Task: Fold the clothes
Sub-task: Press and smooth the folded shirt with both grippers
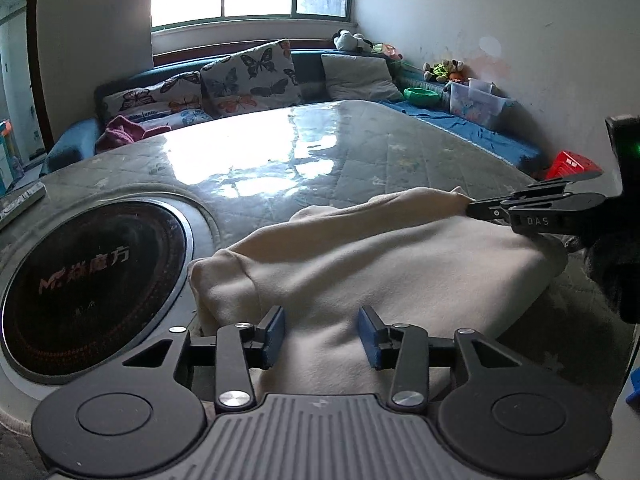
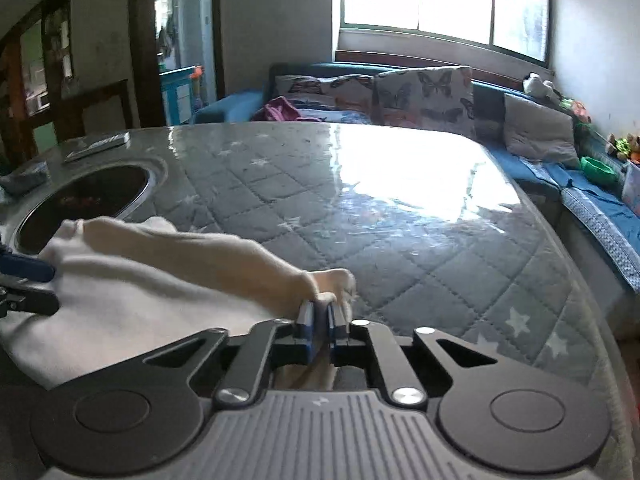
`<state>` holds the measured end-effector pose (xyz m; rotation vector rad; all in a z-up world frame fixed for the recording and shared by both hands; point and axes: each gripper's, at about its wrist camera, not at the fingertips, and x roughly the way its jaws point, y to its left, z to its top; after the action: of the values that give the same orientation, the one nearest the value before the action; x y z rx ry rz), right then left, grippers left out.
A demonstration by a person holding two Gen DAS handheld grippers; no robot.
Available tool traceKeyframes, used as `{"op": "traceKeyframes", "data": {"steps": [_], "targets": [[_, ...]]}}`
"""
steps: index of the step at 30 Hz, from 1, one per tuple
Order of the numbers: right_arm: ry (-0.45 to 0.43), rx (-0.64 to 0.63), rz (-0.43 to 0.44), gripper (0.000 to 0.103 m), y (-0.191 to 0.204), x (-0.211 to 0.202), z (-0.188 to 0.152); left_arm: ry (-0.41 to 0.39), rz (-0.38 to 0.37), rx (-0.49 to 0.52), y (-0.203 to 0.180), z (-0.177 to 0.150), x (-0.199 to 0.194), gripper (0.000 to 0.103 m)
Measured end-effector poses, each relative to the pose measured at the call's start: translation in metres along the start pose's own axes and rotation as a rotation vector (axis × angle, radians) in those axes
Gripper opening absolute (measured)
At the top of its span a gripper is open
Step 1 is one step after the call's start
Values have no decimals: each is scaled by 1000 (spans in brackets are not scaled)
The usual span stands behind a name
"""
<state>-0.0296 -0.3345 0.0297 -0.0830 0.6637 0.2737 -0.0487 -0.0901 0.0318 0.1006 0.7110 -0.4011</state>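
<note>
A cream garment (image 1: 360, 264) lies partly folded on the quilted table top, also seen in the right wrist view as the cream garment (image 2: 132, 280). My left gripper (image 1: 322, 334) hovers over its near edge with the blue pads apart and the cloth lying between and under them, not pinched. My right gripper (image 2: 319, 316) is shut on a bunched corner of the garment, with cloth sticking out past the pads. In the left wrist view the right gripper (image 1: 474, 210) shows at the right, clamped on that lifted corner. The left gripper's fingers (image 2: 28, 270) show at the left edge.
A round black induction hob (image 1: 88, 280) is sunk into the table to the left of the garment. A remote (image 2: 98, 146) lies beyond it. A blue sofa with butterfly cushions (image 1: 248, 76) and a red crate (image 1: 572, 164) stand behind the table (image 2: 400, 220).
</note>
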Motion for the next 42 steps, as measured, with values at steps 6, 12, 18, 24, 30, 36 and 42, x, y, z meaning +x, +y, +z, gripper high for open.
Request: {"op": "traceKeyframes", "data": {"steps": [6, 12, 18, 24, 30, 36, 42], "targets": [[-26, 26, 83, 12, 5, -16, 21, -41, -15, -29, 5, 22, -4, 44], [11, 6, 175, 12, 32, 15, 45, -47, -24, -54, 2, 52, 20, 42], [65, -28, 153, 12, 43, 47, 45, 12, -21, -85, 1, 63, 56, 39], [26, -27, 158, 12, 39, 30, 43, 8, -2, -97, 4, 61, 66, 40], [-35, -68, 173, 12, 39, -21, 23, -39, -14, -102, -2, 48, 32, 41], [-65, -30, 202, 12, 41, -54, -10, -68, -37, -78, -17, 22, -3, 41], [-52, 22, 179, 14, 39, -49, -33, -27, 4, -117, -10, 2, -2, 41]]}}
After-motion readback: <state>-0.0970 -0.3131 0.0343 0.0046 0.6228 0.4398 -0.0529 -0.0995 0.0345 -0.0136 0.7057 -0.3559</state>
